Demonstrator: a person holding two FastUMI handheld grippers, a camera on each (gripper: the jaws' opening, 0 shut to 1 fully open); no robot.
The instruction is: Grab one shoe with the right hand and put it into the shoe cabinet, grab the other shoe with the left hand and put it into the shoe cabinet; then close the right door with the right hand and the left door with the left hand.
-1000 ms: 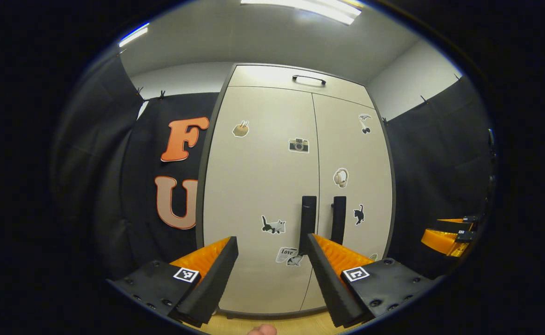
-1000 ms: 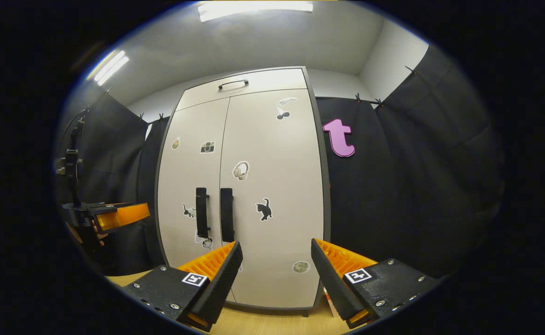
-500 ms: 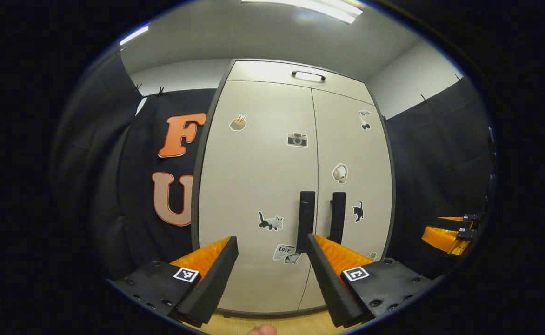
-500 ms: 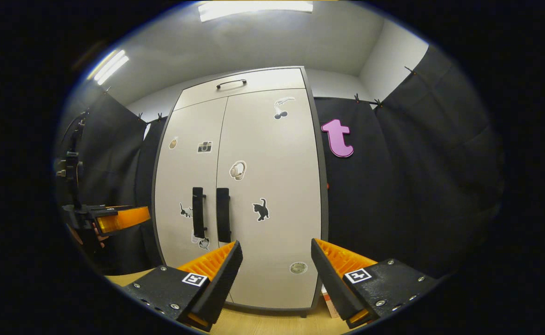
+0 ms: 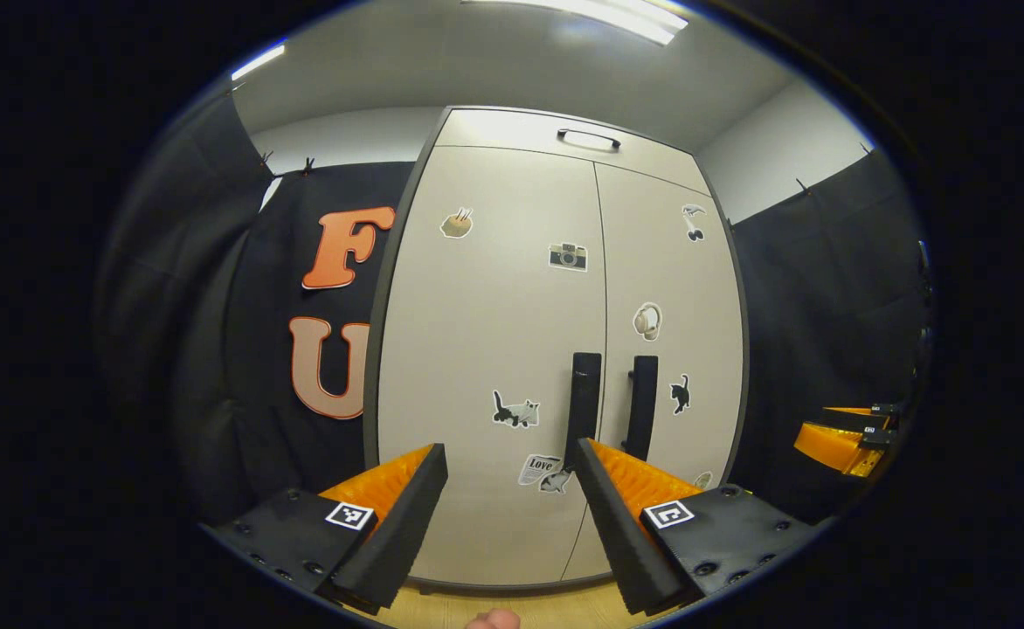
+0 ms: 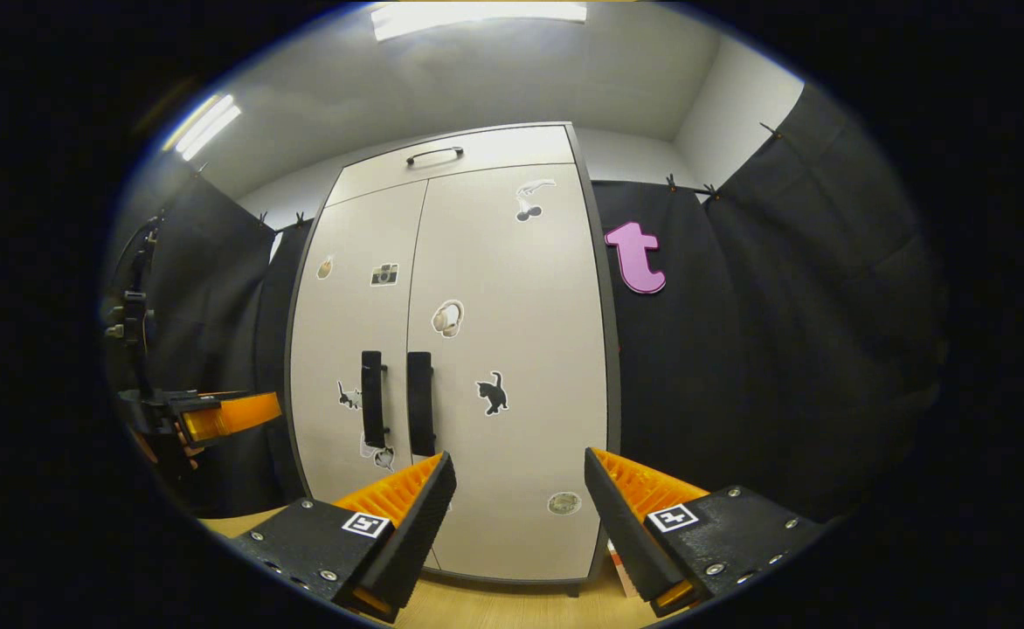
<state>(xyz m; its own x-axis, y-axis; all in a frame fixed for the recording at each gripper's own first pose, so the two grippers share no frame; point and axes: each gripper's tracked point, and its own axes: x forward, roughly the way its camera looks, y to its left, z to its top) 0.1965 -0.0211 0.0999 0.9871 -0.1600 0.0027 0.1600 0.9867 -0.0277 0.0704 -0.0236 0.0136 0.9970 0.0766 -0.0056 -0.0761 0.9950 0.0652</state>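
Staged recording booth inside a plain room, not a lived-in home. Black cloth [image 6: 783, 332] hangs as walls on both sides, clipped along its top edge. Behind it, bare white walls [image 5: 774, 157] and a white ceiling with strip lights [image 6: 477, 13]. One pale two-door shoe cabinet [image 5: 512, 349] stands against the cloth on a light wood floor [image 6: 512, 607], its doors dotted with small stickers [image 5: 515, 411].

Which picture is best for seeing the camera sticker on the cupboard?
The left gripper view. There the camera sticker on the shoe cabinet's left door looks larger and clearer. In the right gripper view the same sticker is smaller and off to the side.
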